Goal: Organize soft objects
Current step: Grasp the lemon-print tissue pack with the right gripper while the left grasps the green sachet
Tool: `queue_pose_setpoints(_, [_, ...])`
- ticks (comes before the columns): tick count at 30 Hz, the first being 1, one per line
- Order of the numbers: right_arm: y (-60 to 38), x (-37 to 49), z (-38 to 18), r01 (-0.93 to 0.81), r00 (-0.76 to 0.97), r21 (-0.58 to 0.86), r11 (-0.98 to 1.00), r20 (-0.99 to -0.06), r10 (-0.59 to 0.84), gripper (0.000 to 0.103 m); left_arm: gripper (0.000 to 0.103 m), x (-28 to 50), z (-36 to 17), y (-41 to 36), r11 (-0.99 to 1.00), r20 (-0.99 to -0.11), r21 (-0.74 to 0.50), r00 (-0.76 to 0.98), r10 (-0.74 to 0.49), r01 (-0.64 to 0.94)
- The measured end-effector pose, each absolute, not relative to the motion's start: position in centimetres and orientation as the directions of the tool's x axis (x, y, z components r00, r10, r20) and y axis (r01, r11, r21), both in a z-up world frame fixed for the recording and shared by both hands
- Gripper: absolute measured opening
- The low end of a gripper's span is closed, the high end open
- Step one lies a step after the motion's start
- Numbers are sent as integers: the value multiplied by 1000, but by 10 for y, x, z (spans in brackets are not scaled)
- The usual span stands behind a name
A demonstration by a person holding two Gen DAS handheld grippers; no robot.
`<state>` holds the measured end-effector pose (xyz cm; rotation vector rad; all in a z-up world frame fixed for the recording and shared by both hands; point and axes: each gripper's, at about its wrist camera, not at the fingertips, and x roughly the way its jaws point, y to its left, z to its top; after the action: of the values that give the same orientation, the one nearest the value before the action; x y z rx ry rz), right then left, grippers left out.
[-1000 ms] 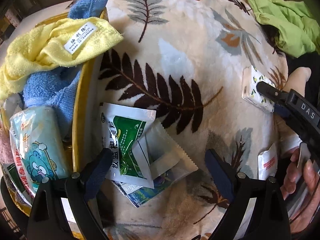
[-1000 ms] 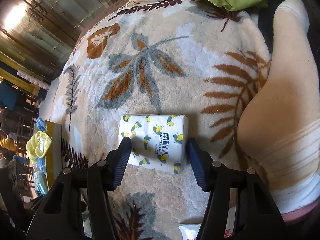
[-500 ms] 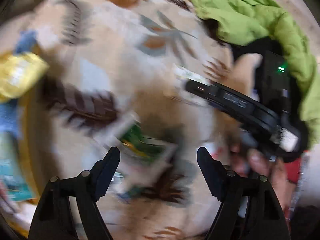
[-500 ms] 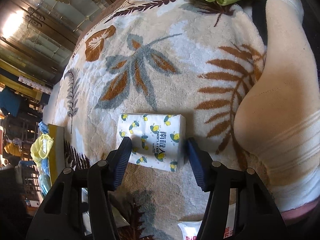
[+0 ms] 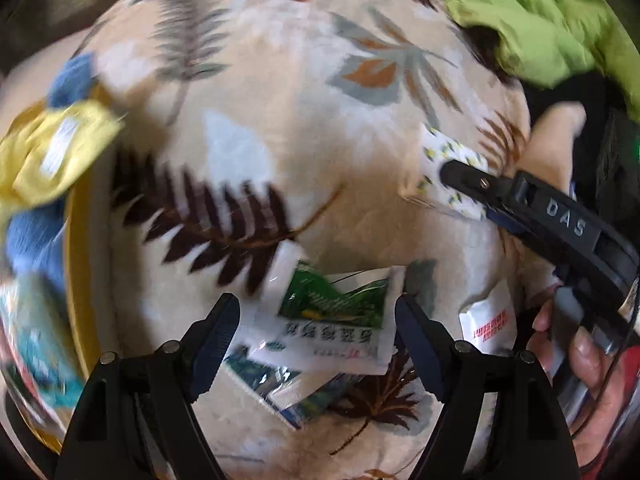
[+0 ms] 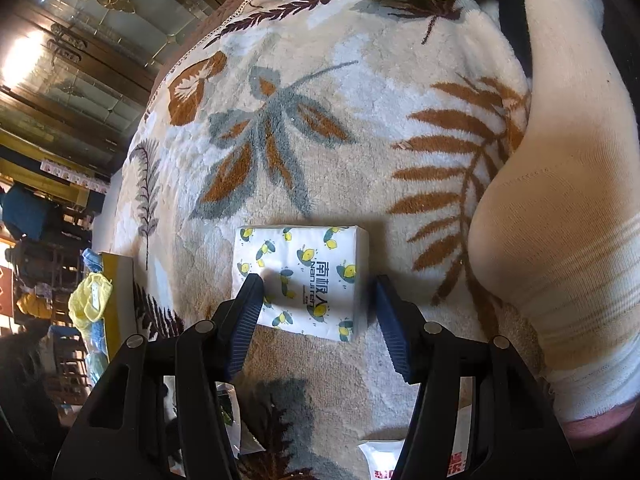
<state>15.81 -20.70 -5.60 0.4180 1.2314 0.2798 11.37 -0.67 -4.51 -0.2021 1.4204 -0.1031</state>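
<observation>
One white lemon-printed tissue pack lies on the leaf-patterned plush blanket, between the spread fingers of the right claw. The left claw, also apart, hovers over one green-and-white sachet topping a small pile of packets on that blanket.

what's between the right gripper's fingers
The lemon-print tissue pack, lying on the blanket between the open right gripper fingers, seen in the right wrist view.
</observation>
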Motion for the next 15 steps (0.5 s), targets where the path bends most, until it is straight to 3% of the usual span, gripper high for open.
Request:
queue_pose_setpoints(12, [-197, 163, -52, -29, 320, 404, 914, -863, 391, 57, 78, 127, -67, -43, 989, -986, -114, 107, -124, 98])
queue_pose_setpoints(13, [-195, 162, -50, -40, 327, 391, 919, -864, 382, 53, 74, 129, -66, -41, 989, -985, -121, 112, -130, 87])
queue_pose_setpoints(14, [-193, 162, -49, -48, 335, 383, 923, -864, 376, 47, 60, 132, -66, -39, 991, -985, -115, 120, -123, 75])
queue_pose_setpoints(15, [-193, 161, -46, -56, 355, 370, 927, -861, 365, 40, 55, 134, -63, -34, 992, -984, -111, 131, -119, 65])
